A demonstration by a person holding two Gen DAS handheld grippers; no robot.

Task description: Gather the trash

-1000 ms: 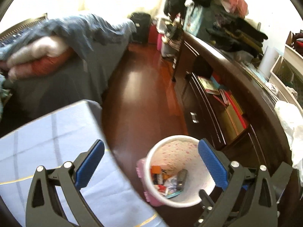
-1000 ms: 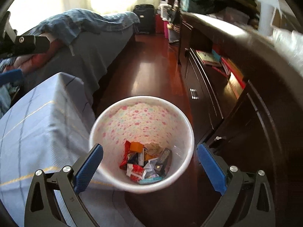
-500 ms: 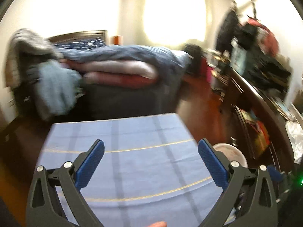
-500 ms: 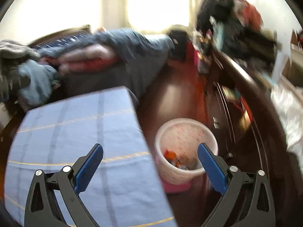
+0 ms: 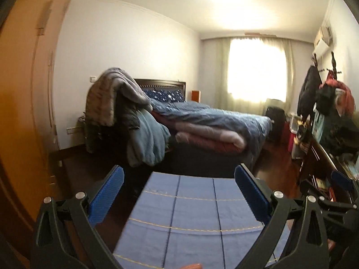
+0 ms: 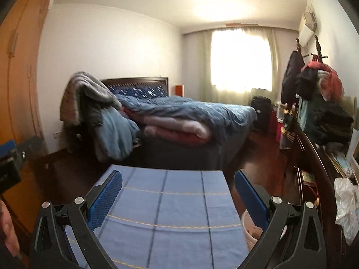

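My left gripper (image 5: pixel 179 186) is open and empty, held level over a table with a blue checked cloth (image 5: pixel 193 219). My right gripper (image 6: pixel 178 187) is open and empty over the same cloth (image 6: pixel 166 215). The white trash bin (image 6: pixel 249 226) with pink dots shows only as a rim at the table's right side, behind my right finger. Its contents are hidden. No loose trash shows on the cloth. The right gripper's blue pad shows in the left wrist view (image 5: pixel 341 179), and the left gripper shows at the left edge of the right wrist view (image 6: pixel 9 157).
A bed (image 5: pixel 213 121) with piled blankets stands beyond the table. A dark dresser (image 6: pixel 314 170) loaded with clothes and a white plastic bag (image 6: pixel 345 201) runs along the right. An orange wardrobe (image 5: pixel 20 112) is on the left. Red wood floor (image 6: pixel 260 154) lies between bed and dresser.
Both grippers have tilted up from looking down into the trash bin to looking level across the table at the bed. The bin has dropped almost out of view.
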